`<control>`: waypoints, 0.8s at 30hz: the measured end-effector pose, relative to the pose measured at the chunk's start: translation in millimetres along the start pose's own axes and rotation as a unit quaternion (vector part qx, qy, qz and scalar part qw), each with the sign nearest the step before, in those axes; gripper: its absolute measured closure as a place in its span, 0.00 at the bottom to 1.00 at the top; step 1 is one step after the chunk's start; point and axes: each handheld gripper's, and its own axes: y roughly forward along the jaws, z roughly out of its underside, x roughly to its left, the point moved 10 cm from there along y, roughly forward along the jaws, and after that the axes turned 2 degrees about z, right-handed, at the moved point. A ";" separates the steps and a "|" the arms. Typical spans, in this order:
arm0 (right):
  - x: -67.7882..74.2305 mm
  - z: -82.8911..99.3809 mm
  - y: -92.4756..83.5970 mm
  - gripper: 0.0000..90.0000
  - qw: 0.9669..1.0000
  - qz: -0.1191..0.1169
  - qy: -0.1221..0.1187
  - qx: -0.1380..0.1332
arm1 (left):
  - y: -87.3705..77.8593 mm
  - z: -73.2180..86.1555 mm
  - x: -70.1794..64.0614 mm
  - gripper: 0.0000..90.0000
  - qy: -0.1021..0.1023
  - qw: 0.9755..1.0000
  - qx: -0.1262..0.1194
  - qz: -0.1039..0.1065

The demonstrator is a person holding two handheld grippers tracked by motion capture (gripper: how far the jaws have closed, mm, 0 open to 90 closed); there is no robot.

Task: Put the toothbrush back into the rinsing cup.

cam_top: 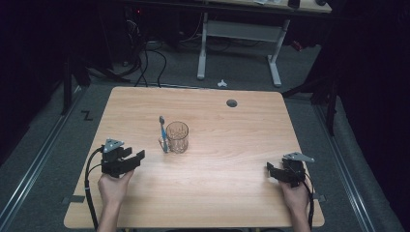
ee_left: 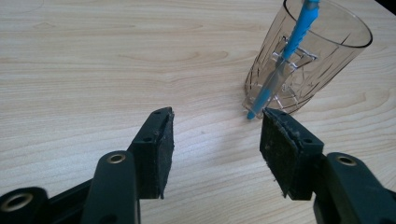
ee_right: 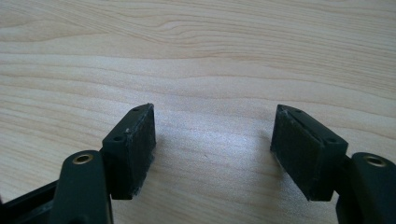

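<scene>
One glass [cam_top: 177, 137] standing mid-tabletop [cam_top: 232, 193], one blue toothbrush [cam_top: 163, 134] leaning against its left side, bristles up. Left gripper [cam_top: 138, 155] near left, fingers [ee_left: 159, 149] spread wide, holding nothing, just short of the toothbrush tip. Right gripper [cam_top: 270, 170] near right, fingers [ee_right: 133, 147] spread, holding nothing, over bare wood.

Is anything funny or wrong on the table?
One thing looks odd: the blue toothbrush is not inside the clear cut-glass cup. It leans against the cup's outside, its handle end on the wooden table. The cup stands upright, and nothing is spilled or broken.
</scene>
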 end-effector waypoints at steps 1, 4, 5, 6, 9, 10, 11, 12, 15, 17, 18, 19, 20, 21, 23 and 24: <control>0.2 0.0 0.0 0.34 1.000 0.000 0.000 0.000 | 0.2 0.7 0.2 0.50 0.000 1.000 0.001 0.000; 0.2 0.0 0.0 0.34 1.000 0.000 0.000 0.000 | 0.5 1.6 0.9 0.50 -0.001 1.000 0.001 -0.001; 0.0 0.0 0.0 0.34 1.000 0.000 0.000 0.000 | 0.7 2.6 1.8 0.50 -0.003 1.000 0.001 -0.002; 0.0 0.0 0.0 0.34 1.000 0.000 0.000 0.000 | 0.9 3.1 2.0 0.50 -0.004 1.000 0.000 -0.002; 0.1 0.0 0.0 0.34 1.000 0.000 0.000 0.000 | 2.4 6.1 2.7 0.50 -0.005 1.000 0.005 -0.003; 0.1 0.0 0.0 0.34 1.000 0.000 0.000 0.000 | 2.8 6.7 2.9 0.50 -0.005 1.000 0.005 -0.003; 0.0 0.0 0.0 0.34 1.000 0.000 0.000 0.000 | 3.4 7.7 3.2 0.50 -0.006 1.000 0.006 -0.003; 0.1 0.0 0.0 0.34 1.000 0.000 0.000 0.000 | 3.6 8.3 3.4 0.50 -0.006 1.000 0.008 -0.003; 0.0 0.0 0.0 0.34 1.000 0.000 0.000 0.000 | 5.3 10.7 4.0 0.50 -0.007 1.000 0.011 -0.005; 0.1 0.0 0.0 0.34 1.000 0.000 0.000 0.000 | 6.8 11.6 4.4 0.50 -0.003 1.000 0.015 -0.009; 0.0 0.0 0.0 0.34 1.000 0.000 0.000 0.000 | 7.3 11.8 4.4 0.50 -0.003 1.000 0.016 -0.008; 0.1 0.0 0.0 0.34 1.000 0.000 0.000 0.000 | 8.0 11.7 4.5 0.50 -0.004 1.000 0.015 -0.009; 0.0 0.0 0.0 0.34 1.000 0.000 0.000 0.000 | 8.7 11.7 4.8 0.50 -0.005 1.000 0.015 -0.010; 0.0 0.0 0.0 0.34 1.000 0.000 0.000 0.000 | 9.5 11.8 5.0 0.50 -0.006 1.000 0.016 -0.010; 0.0 0.0 0.0 0.34 1.000 0.000 0.000 0.000 | 11.2 12.6 5.5 0.50 -0.004 1.000 0.018 -0.012; 0.0 0.0 0.0 0.34 1.000 0.000 0.000 0.000 | 12.0 12.9 5.5 0.50 -0.003 1.000 0.019 -0.013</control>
